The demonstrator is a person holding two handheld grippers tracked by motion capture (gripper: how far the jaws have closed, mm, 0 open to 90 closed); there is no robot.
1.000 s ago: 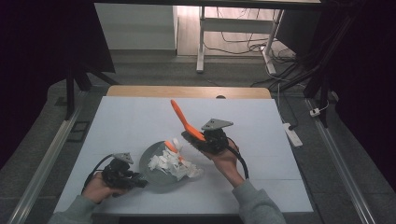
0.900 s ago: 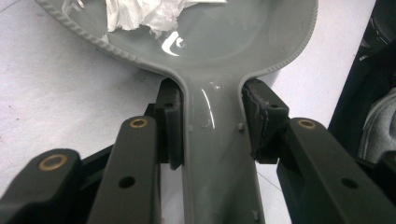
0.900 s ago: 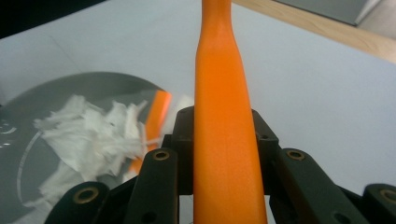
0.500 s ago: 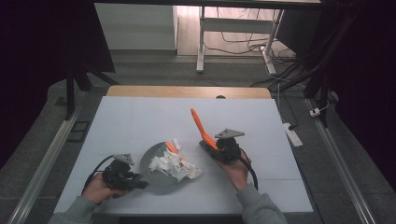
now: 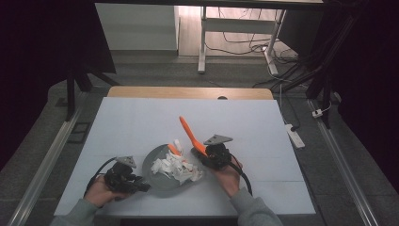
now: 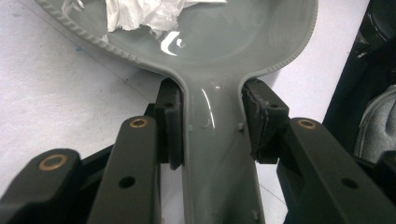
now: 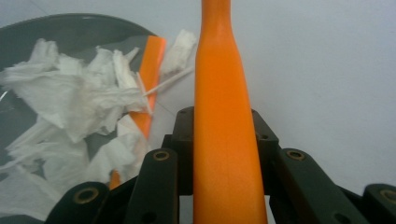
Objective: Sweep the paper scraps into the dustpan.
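Observation:
A grey pan point(image 5: 160, 187) sits at the near middle of the white table, with torn white paper scraps point(image 5: 178, 167) and a flat orange strip point(image 5: 173, 149) in it. My left gripper point(image 5: 141, 184) is shut on the pan's handle point(image 6: 217, 154), and both pads press its sides in the left gripper view point(image 6: 212, 116). My right gripper point(image 5: 200, 151), just right of the pan, is shut on a long orange tool point(image 5: 189, 133) that points up and away to the far left. The right gripper view shows this tool point(image 7: 222, 93) between the jaws, beside the paper scraps point(image 7: 70, 102) and the strip point(image 7: 150, 74).
The white table top point(image 5: 141, 122) stretches far beyond the pan, with a wooden edge point(image 5: 188, 92) at the back. A sleeve point(image 6: 373, 126) shows at the right of the left gripper view. Metal rails point(image 5: 47, 160) run along both sides on the floor.
The right gripper with the orange tool swung to the right, then came back left towards the pan and a little lower. The left gripper and the pan stayed put.

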